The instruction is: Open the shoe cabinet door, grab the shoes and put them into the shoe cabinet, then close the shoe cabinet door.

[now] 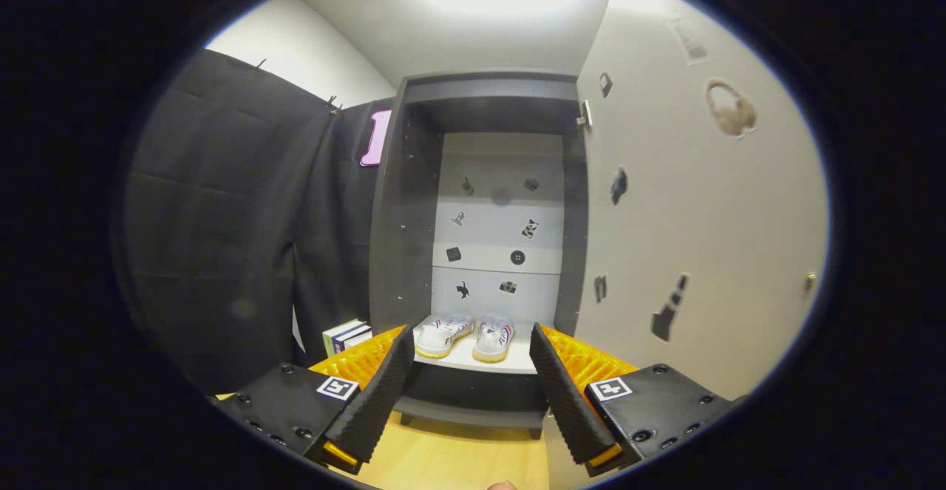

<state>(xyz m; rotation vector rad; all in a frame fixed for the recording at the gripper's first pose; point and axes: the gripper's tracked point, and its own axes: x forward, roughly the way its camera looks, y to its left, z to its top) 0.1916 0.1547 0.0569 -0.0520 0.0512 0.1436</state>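
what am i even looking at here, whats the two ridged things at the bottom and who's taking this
No robot here: a person holds a hand tool with two fingers, and a camera riding on it looks forward along them. The two ridged things are those fingers, spread apart and holding nothing. Beyond them stands a shoe cabinet with its door swung open beside it. A pair of shoes sits on the cabinet's shelf. Some books stand beside the cabinet, on a wooden floor.

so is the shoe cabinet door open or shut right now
Open: the door is swung out to the right, exposing the shoes on the cabinet's shelf.
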